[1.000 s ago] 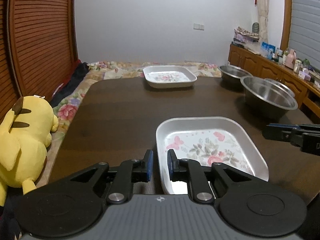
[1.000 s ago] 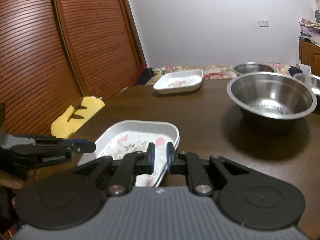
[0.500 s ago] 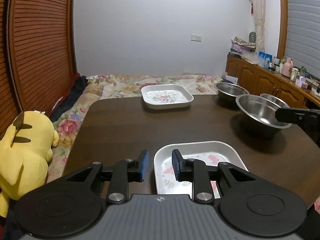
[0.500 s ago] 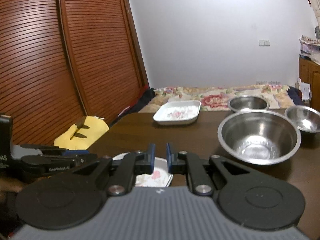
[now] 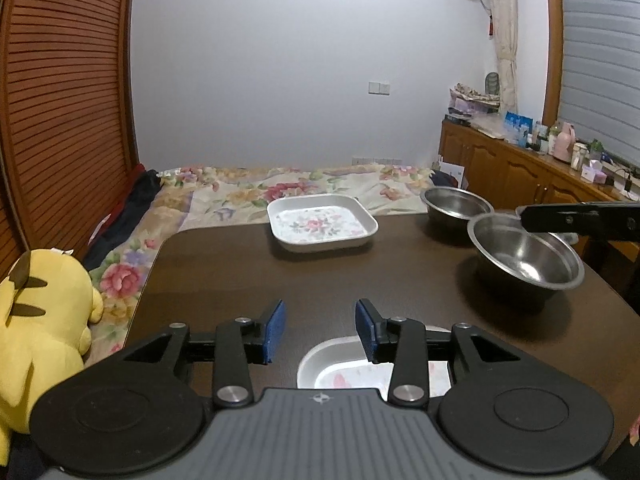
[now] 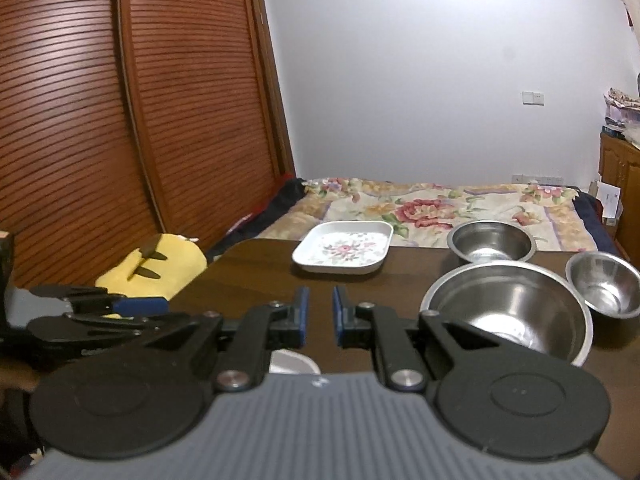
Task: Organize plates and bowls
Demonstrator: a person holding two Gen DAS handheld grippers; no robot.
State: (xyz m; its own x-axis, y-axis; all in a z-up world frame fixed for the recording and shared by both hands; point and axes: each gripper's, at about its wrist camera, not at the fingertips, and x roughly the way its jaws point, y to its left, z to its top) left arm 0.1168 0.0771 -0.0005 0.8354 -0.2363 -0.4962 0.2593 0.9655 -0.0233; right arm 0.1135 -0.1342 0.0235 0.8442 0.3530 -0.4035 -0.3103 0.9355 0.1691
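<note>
Left gripper (image 5: 320, 330) jaws opening, empty – right gripper (image 6: 318, 314) closed, empty; big steel bowl (image 6: 508, 312) beside it.

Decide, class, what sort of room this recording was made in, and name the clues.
Probably a bedroom in a home used for the task. A bed with a floral bedspread lies beyond the dark wooden table, a yellow plush toy sits beside it, and cluttered wooden cabinets line the wall.

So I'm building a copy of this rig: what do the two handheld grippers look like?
Both match. The left gripper and right gripper each have black linkage fingers with silver pivot screws, blue pads at the tips, two round black discs, and a ribbed grey body. White lettering marks the left gripper's side.
</note>
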